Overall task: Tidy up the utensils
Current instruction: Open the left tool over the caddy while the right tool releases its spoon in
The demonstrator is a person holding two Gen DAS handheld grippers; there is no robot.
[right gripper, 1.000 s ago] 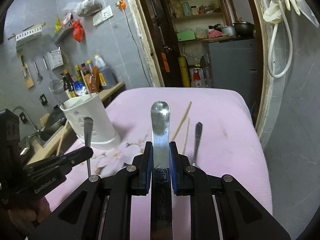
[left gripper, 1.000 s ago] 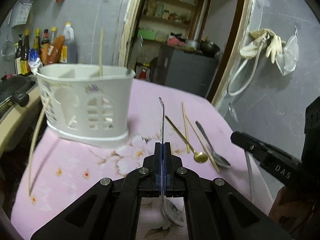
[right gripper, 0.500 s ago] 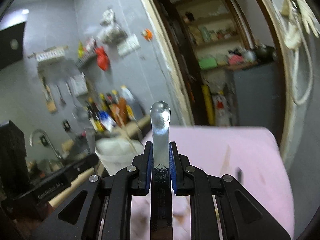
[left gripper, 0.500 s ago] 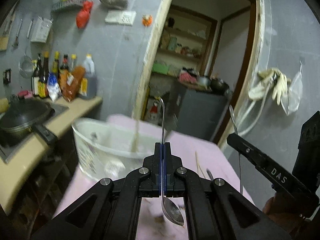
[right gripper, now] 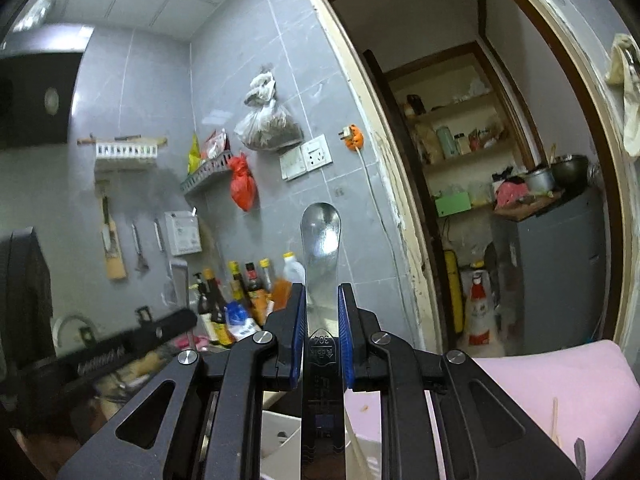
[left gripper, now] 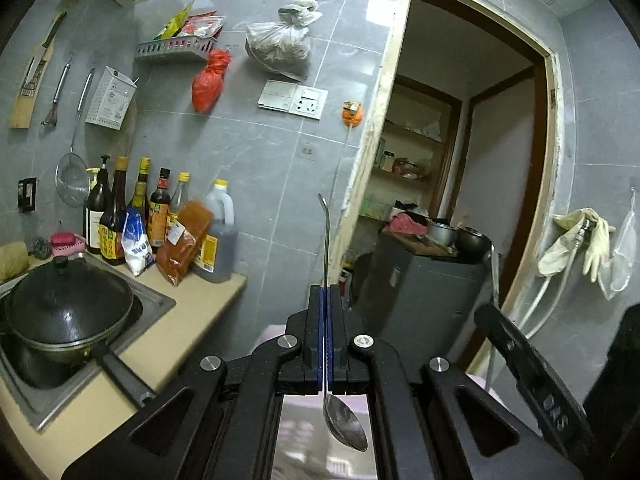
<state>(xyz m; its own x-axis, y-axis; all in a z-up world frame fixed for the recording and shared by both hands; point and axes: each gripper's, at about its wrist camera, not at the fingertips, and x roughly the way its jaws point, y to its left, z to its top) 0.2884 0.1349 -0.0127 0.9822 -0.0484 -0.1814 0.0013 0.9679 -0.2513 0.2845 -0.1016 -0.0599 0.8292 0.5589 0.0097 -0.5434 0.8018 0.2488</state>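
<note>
Both lifted well above the table since a second ago, left gripper (left gripper: 325,292) jaws pinching a thin spoon (left gripper: 344,426), right gripper (right gripper: 322,300) jaws pinching a flat spoon handle (right gripper: 321,240), likely bound for the white holder (right gripper: 280,436).

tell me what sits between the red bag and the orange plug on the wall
In the right wrist view, the white wall socket panel sits between the red bag and the orange plug, below the clear hanging bag.

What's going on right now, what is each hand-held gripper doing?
Left hand-held gripper shut on thin spoon, bowl hanging below. Right hand-held gripper shut on flat steel utensil. White holder below right one. Nothing blocking.
</note>
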